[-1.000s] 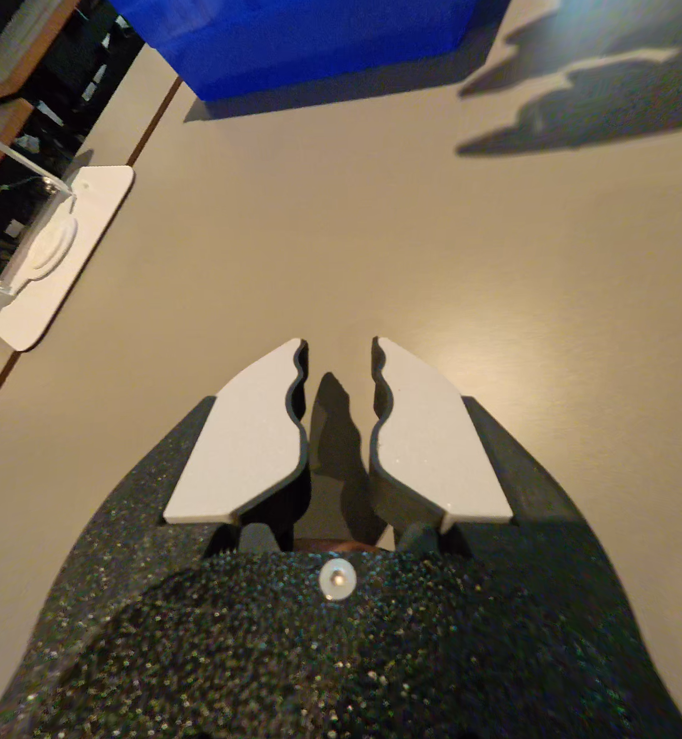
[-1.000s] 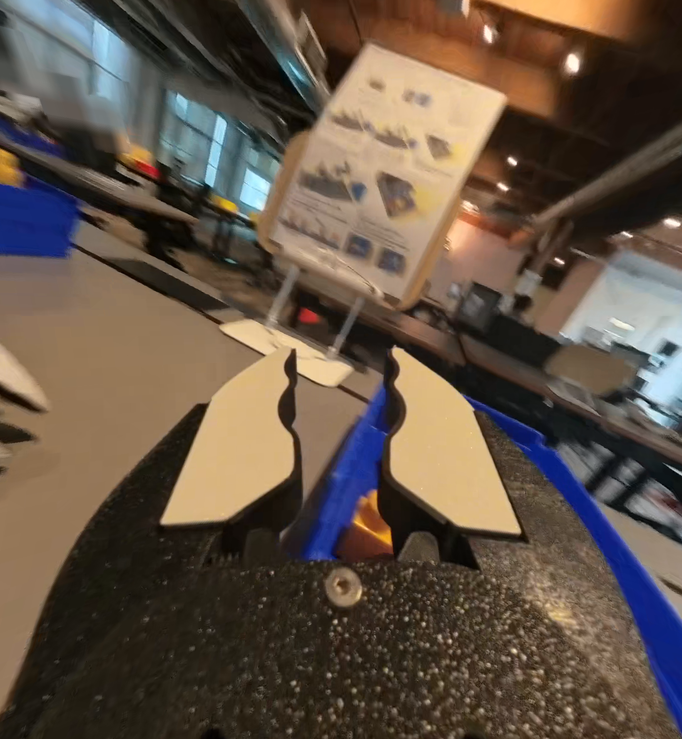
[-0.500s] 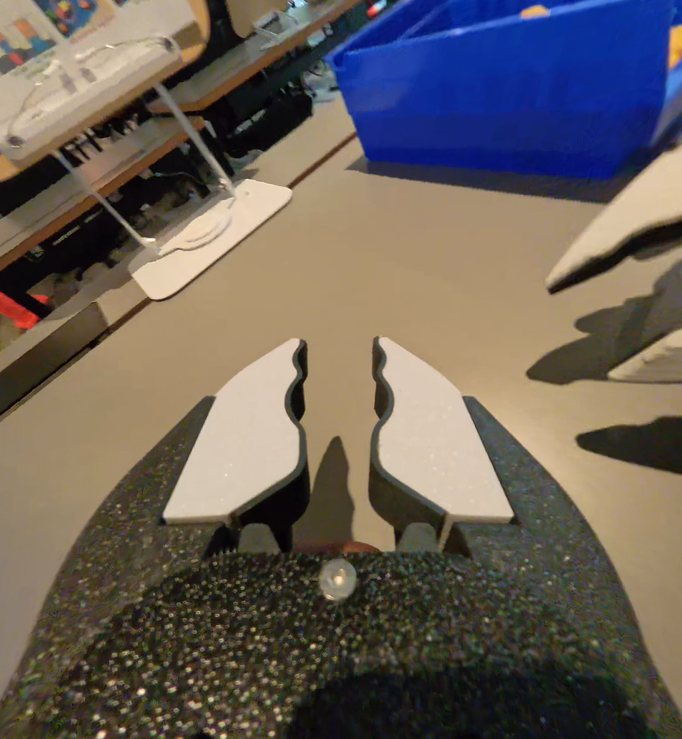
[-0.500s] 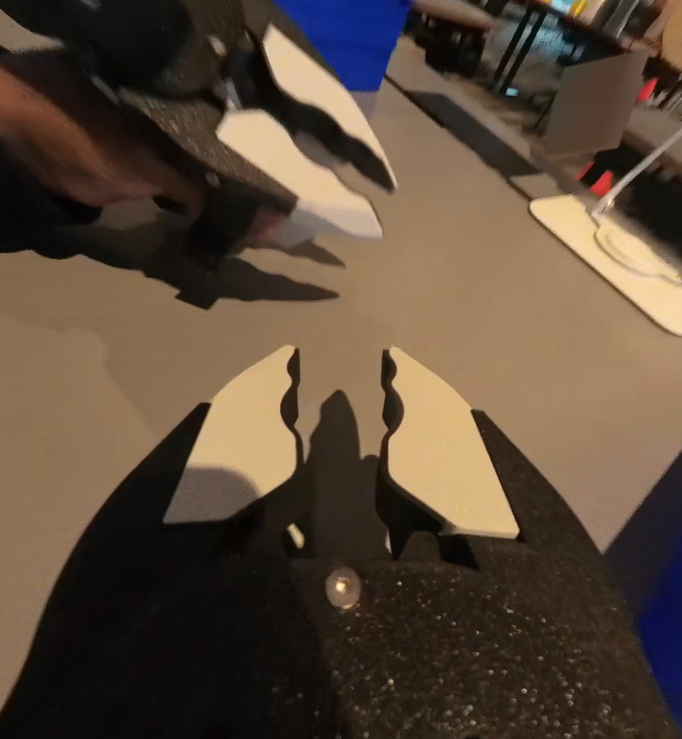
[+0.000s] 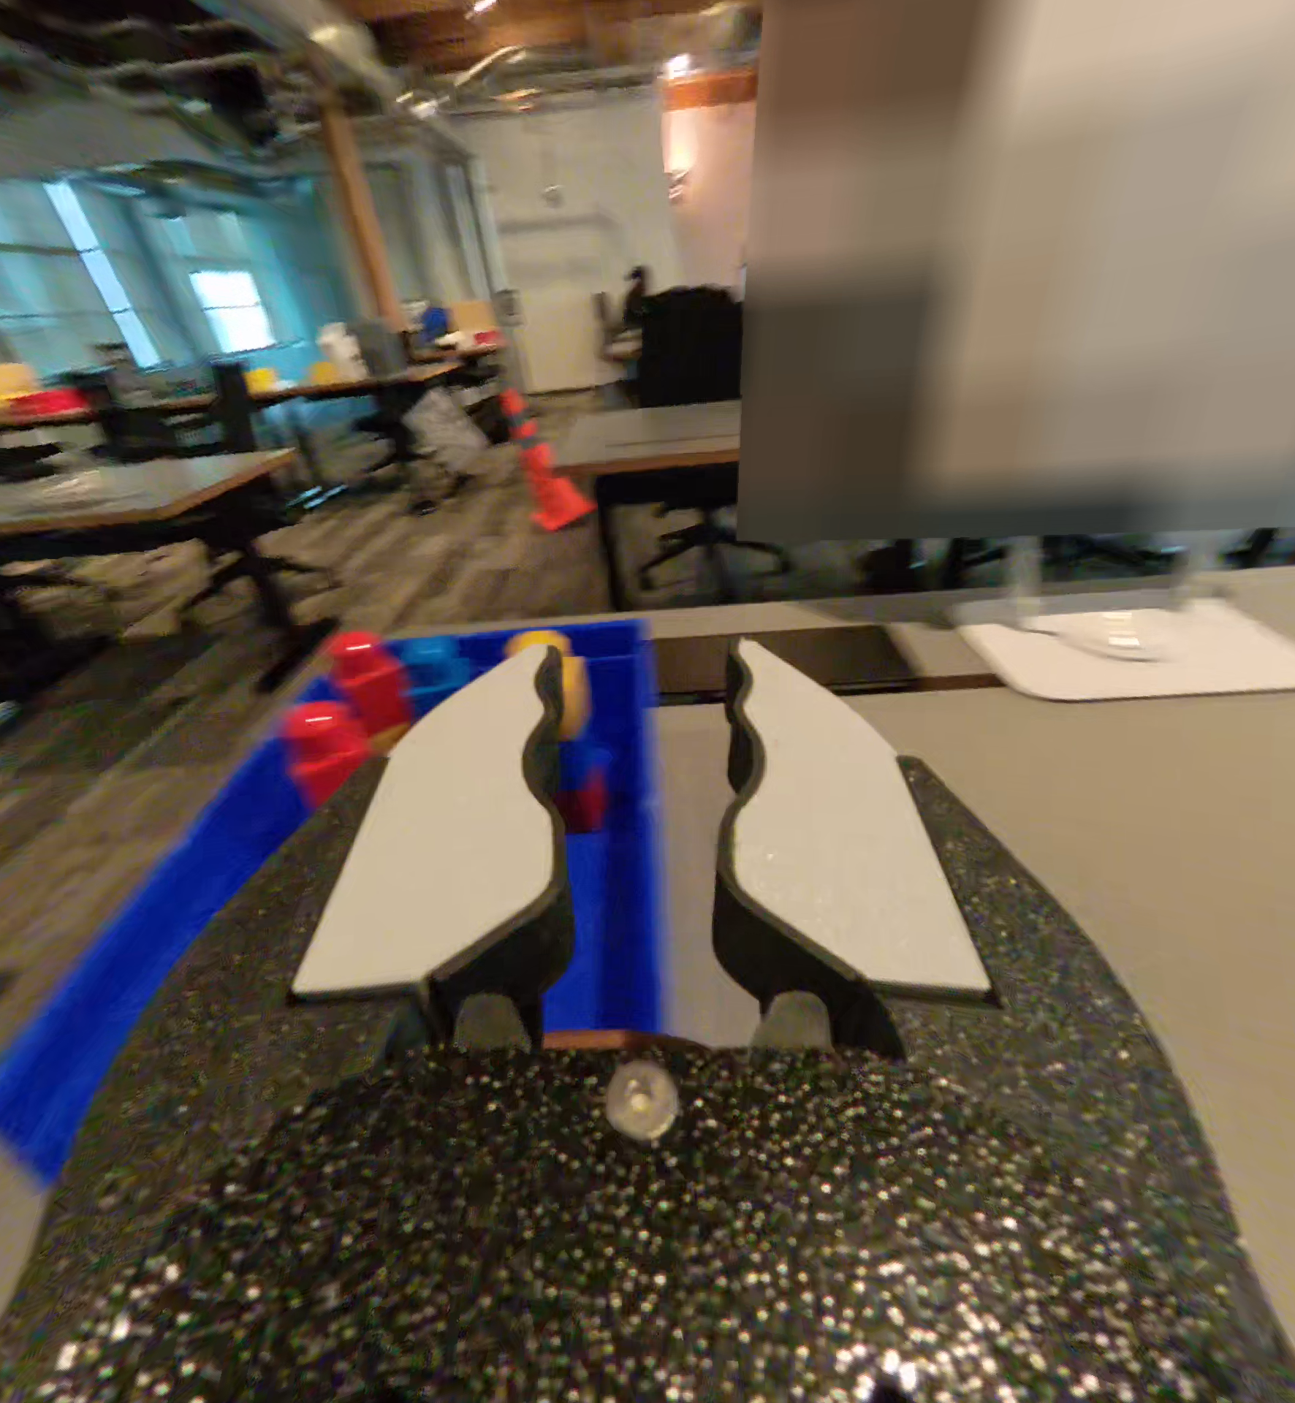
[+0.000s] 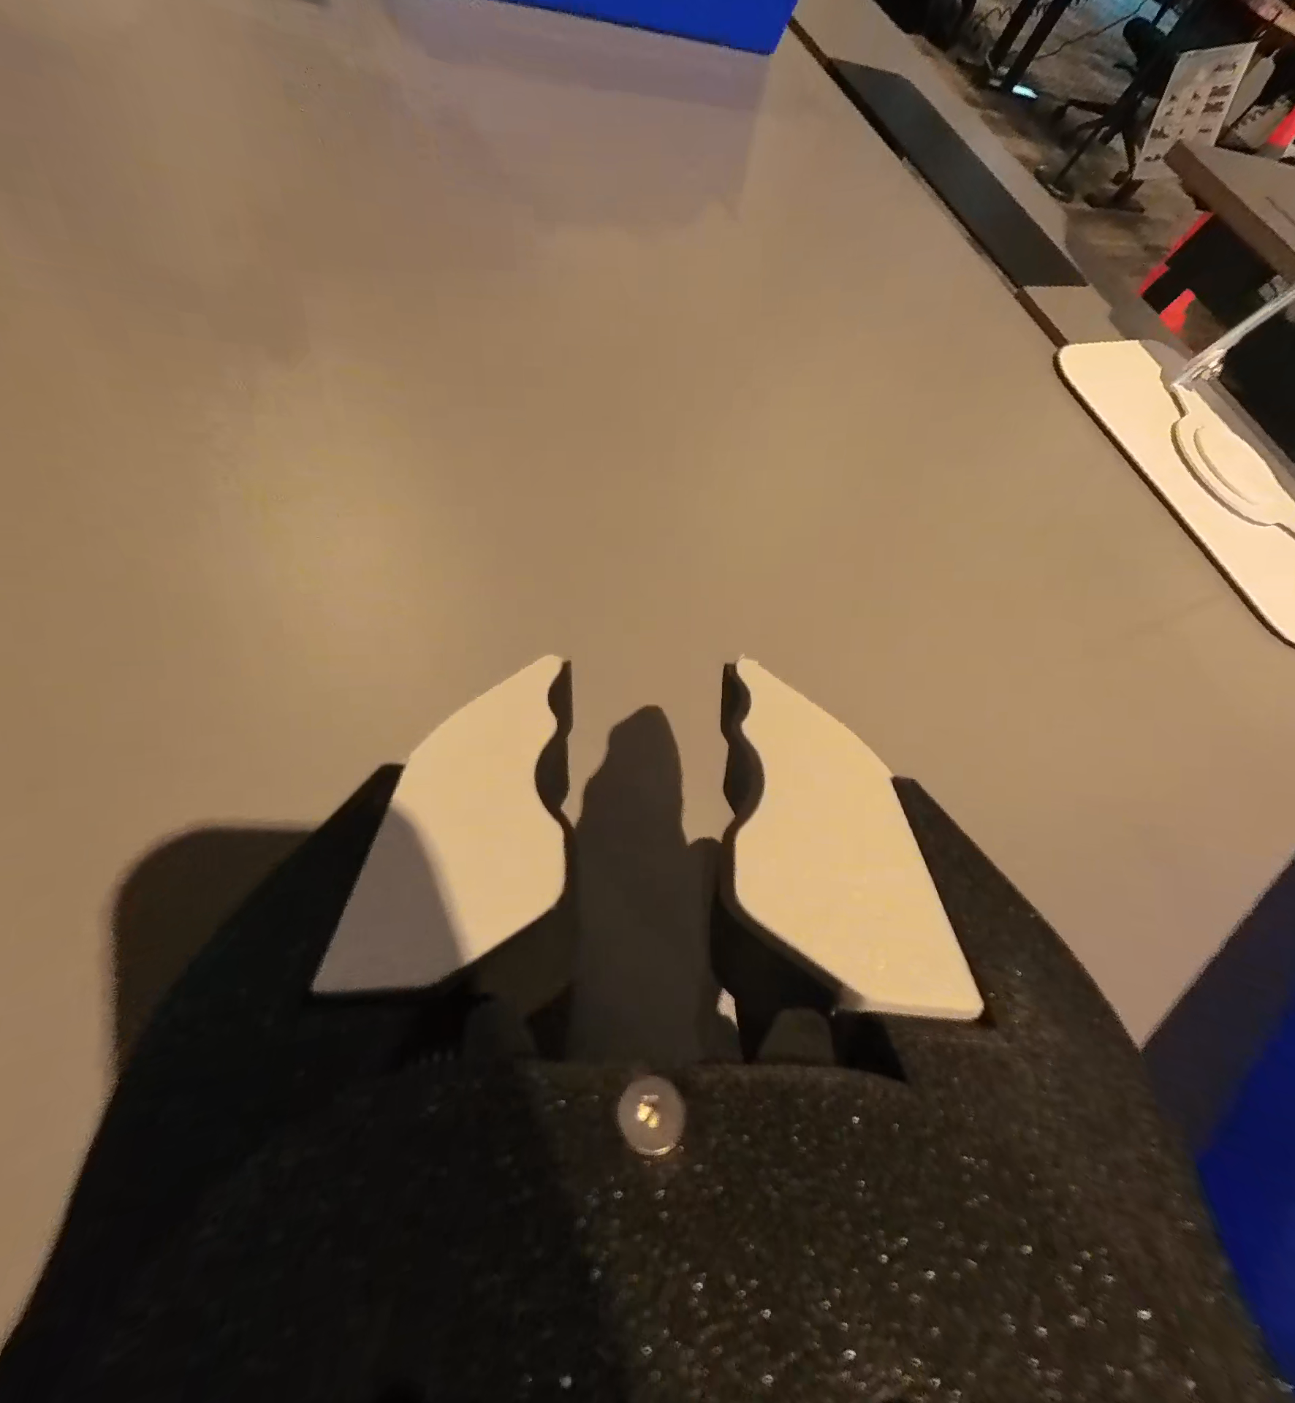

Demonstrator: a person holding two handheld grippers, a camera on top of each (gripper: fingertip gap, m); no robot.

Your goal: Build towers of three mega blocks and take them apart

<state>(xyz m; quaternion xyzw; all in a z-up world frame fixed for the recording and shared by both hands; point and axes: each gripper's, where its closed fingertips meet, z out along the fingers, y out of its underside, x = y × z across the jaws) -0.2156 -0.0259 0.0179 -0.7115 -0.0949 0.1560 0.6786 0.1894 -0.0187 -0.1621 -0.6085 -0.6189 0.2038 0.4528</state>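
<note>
over the blue bin [image 5: 614, 896] now, my left gripper [image 5: 638, 668] has swung off the table [image 6: 477, 379] — mega blocks [image 5: 360, 676] inside; right gripper [image 6: 646, 668] waits, both gaping, empty — picking comes next.

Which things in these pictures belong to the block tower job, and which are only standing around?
Belong to the job:
- blue bin
- red blocks, a yellow block and a blue block in that bin
- left gripper, open, empty
- right gripper, open, empty
- grey table, bare where a tower would stand

Only standing around:
- white sign stand base
- orange cone on the floor
- far desks
</note>
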